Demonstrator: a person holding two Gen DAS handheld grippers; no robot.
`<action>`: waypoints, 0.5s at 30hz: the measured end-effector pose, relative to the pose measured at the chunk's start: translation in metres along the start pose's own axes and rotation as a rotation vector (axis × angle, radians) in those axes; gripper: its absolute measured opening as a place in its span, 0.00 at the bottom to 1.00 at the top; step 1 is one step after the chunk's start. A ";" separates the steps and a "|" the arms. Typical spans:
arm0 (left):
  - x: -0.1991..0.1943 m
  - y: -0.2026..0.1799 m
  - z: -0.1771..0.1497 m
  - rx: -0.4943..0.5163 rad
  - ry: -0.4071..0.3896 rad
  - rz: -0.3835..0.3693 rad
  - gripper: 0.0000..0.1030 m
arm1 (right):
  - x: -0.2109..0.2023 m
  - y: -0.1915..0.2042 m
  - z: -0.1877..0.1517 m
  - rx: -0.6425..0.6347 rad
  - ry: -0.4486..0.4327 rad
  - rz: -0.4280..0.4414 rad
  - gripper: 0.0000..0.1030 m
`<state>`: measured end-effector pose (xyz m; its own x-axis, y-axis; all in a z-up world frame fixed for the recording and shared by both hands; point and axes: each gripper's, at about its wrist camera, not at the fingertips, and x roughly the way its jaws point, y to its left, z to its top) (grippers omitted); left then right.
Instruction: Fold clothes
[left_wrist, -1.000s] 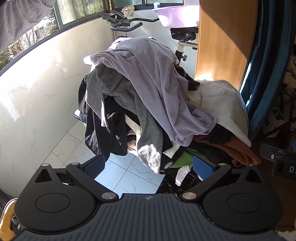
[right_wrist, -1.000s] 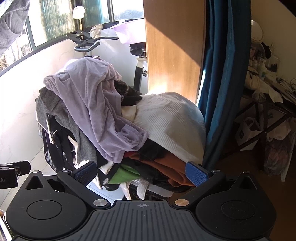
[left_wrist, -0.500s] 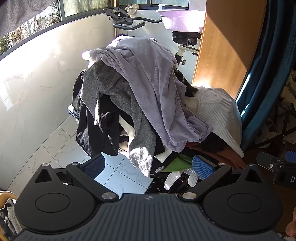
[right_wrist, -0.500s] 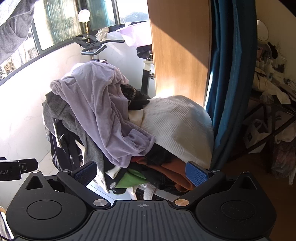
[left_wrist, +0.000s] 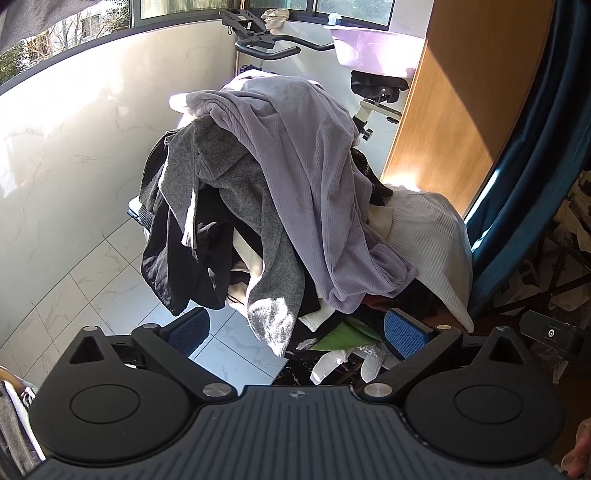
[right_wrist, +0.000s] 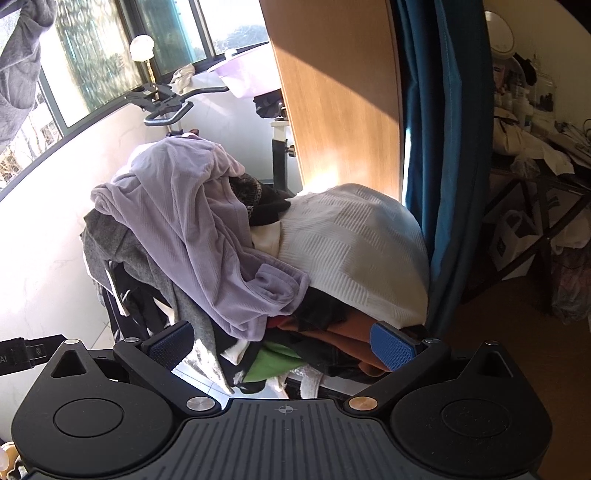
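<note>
I am holding my left gripper (left_wrist: 295, 328) with its jaws spread wide and nothing between the blue pads (left_wrist: 190, 329), pointing it at the heap of clothes (left_wrist: 280, 206) that is piled up ahead of both tools. Starting at the left of that heap, a black garment (left_wrist: 177, 266) is hanging down over the pale floor tiles (left_wrist: 110, 280), and a dark grey one (left_wrist: 221, 177) is draping over it, its lit tip dangling just above my left gripper's gap. A lilac ribbed garment (left_wrist: 306, 177) is lying over the top of the pile and running down its middle, and to the right a white textured one (right_wrist: 351, 247) is bulging beside the blue curtain (right_wrist: 439, 147). Under these, a green piece (right_wrist: 269, 363) and a rust-orange piece (right_wrist: 340, 336) are poking out near the bottom. I am keeping my right gripper (right_wrist: 284, 347) fully open too, gripping nothing, with the low edge of the heap showing between its fingers. Behind the pile an exercise bike's handlebar (right_wrist: 166, 107) is standing by the window.
</note>
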<state>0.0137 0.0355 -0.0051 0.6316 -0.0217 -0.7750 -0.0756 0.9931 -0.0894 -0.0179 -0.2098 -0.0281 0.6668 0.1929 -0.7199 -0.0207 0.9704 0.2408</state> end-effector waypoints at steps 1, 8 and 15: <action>0.000 0.001 0.000 -0.002 -0.002 0.001 1.00 | 0.000 0.001 0.000 -0.006 0.005 0.005 0.99; 0.000 0.002 0.002 0.000 -0.021 0.029 1.00 | 0.001 0.000 0.001 0.004 0.005 0.033 0.99; -0.001 0.005 0.007 0.007 -0.044 0.043 1.00 | 0.004 -0.003 0.004 -0.001 -0.028 0.022 0.99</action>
<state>0.0185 0.0411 -0.0003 0.6612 0.0265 -0.7497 -0.0982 0.9938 -0.0515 -0.0122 -0.2122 -0.0293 0.6865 0.2100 -0.6962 -0.0362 0.9661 0.2558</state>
